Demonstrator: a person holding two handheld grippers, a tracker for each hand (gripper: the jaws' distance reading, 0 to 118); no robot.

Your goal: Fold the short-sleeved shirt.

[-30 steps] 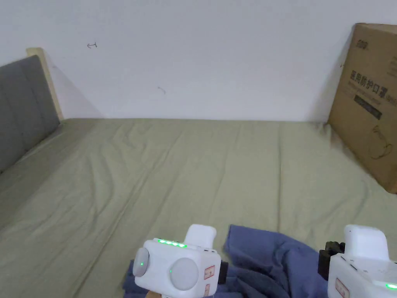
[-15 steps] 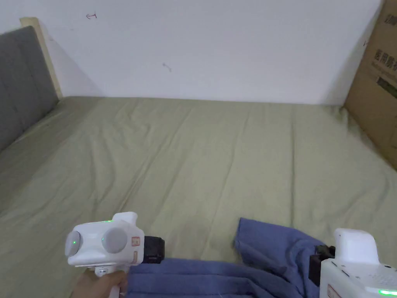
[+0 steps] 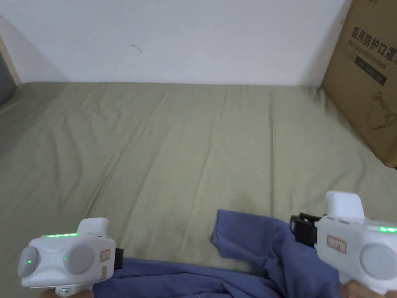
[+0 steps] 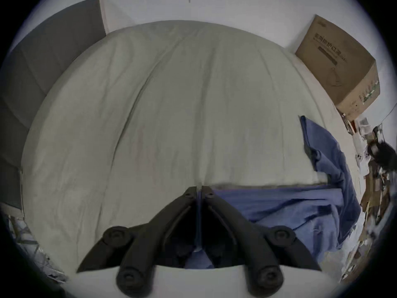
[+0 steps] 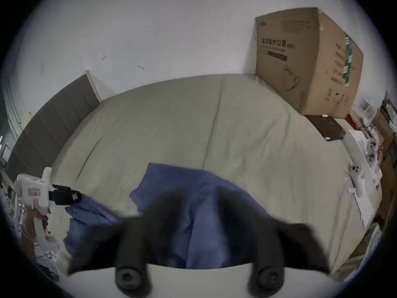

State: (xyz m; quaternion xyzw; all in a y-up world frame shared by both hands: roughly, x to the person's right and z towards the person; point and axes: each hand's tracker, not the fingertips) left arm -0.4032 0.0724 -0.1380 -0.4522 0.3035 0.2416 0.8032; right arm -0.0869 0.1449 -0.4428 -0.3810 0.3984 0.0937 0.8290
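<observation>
A blue short-sleeved shirt [image 3: 256, 248] lies rumpled at the near edge of the olive bed sheet [image 3: 174, 155]. My left gripper [image 3: 119, 259] is at the lower left. In the left gripper view its jaws [image 4: 199, 192] are shut on the shirt's [image 4: 279, 206] edge, which runs taut to the right. My right gripper [image 3: 298, 229] sits over the shirt's right side. In the right gripper view its blurred jaws [image 5: 199, 195] stand apart, with the blue shirt [image 5: 193, 184] between and beneath them. The left gripper [image 5: 75, 196] shows there too, pinching a corner.
A large cardboard box [image 3: 368, 77] stands on the bed's far right corner by the white wall. A grey headboard [image 4: 43, 66] borders the left side. A dark flat object [image 5: 324, 128] lies beside the box, with clutter past the bed's right edge.
My left gripper has moved left from the middle, drawing the shirt's edge out straight. The right gripper has risen over the shirt's right side. The head camera has shifted too.
</observation>
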